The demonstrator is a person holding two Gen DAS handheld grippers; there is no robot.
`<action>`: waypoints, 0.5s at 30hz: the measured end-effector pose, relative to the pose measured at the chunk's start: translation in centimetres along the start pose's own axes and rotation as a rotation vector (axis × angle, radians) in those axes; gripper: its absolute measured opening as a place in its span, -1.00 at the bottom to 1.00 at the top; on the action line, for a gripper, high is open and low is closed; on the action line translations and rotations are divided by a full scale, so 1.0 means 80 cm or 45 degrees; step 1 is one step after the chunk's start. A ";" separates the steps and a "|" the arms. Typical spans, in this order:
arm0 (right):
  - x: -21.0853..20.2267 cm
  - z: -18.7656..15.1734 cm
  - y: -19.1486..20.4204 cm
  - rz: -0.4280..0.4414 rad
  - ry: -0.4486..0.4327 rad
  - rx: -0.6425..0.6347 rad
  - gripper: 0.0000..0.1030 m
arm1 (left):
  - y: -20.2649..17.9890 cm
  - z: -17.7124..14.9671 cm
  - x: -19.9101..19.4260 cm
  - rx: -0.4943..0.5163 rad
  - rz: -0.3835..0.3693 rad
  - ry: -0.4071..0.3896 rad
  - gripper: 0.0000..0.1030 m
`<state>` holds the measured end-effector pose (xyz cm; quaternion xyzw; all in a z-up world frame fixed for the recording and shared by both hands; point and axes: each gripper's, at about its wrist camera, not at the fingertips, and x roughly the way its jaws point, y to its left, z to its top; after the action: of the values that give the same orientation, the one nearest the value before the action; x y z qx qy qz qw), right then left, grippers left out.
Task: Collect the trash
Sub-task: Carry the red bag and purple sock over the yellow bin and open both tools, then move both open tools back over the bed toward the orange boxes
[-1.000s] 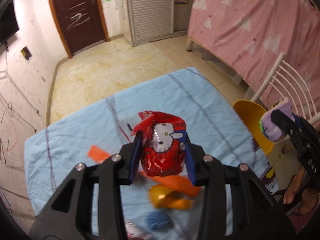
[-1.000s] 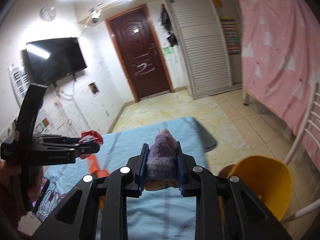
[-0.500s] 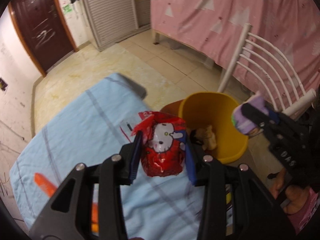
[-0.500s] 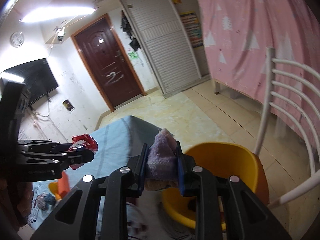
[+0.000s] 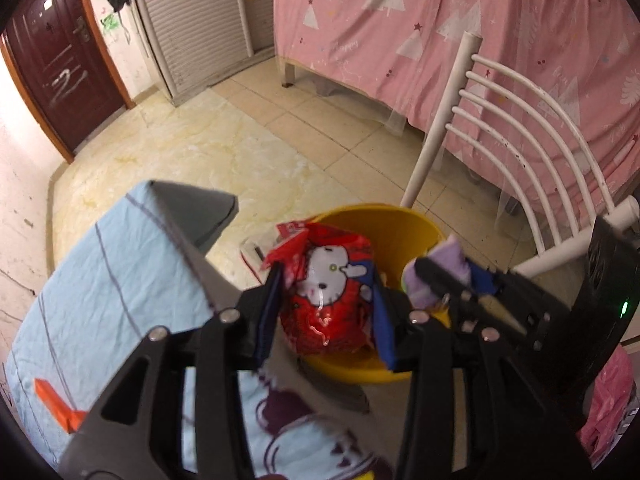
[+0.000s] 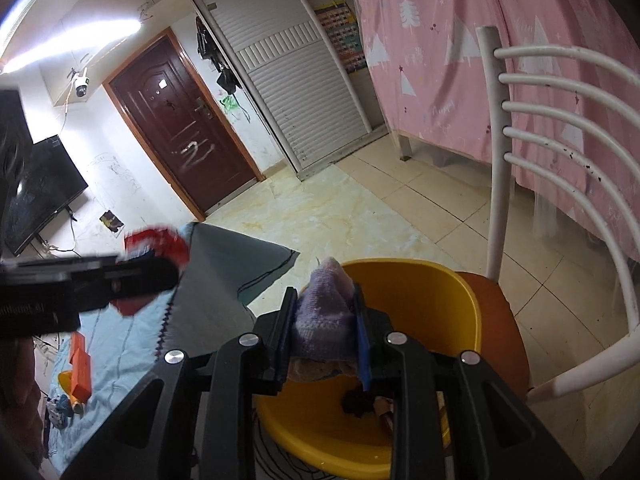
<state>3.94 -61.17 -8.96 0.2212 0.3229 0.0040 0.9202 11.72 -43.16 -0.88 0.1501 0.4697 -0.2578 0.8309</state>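
Left gripper [image 5: 326, 300]: jaws have just been opening, one red cartoon-cat wrapper [image 5: 326, 292] between its blue pads, above the near rim of the one yellow basin [image 5: 404, 236]. Right gripper [image 6: 322, 326]: jaws just eased wider, pads against one purple knitted piece [image 6: 324, 320], over the basin. Left on the blue cloth-covered table [image 6: 116, 364]: two orange blocks [image 6: 80, 368], stacked. One white chair [image 6: 568, 152] at right.

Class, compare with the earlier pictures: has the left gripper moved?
Yes. The left gripper, its jaws just easing open around the red wrapper, has swung off the blue tablecloth to the yellow bin.
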 end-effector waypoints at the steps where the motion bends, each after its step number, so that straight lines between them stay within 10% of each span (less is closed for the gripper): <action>1: 0.003 0.001 -0.001 -0.003 0.003 0.003 -0.53 | -0.001 0.002 0.001 -0.007 -0.006 -0.005 -0.07; 15: -0.002 0.001 0.012 0.004 0.004 -0.026 -0.20 | 0.007 0.007 -0.005 -0.043 -0.032 -0.010 0.10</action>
<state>4.01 -60.36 -8.43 0.2125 0.3238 0.0089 0.9219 12.24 -42.88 -0.29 0.1290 0.4725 -0.2609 0.8319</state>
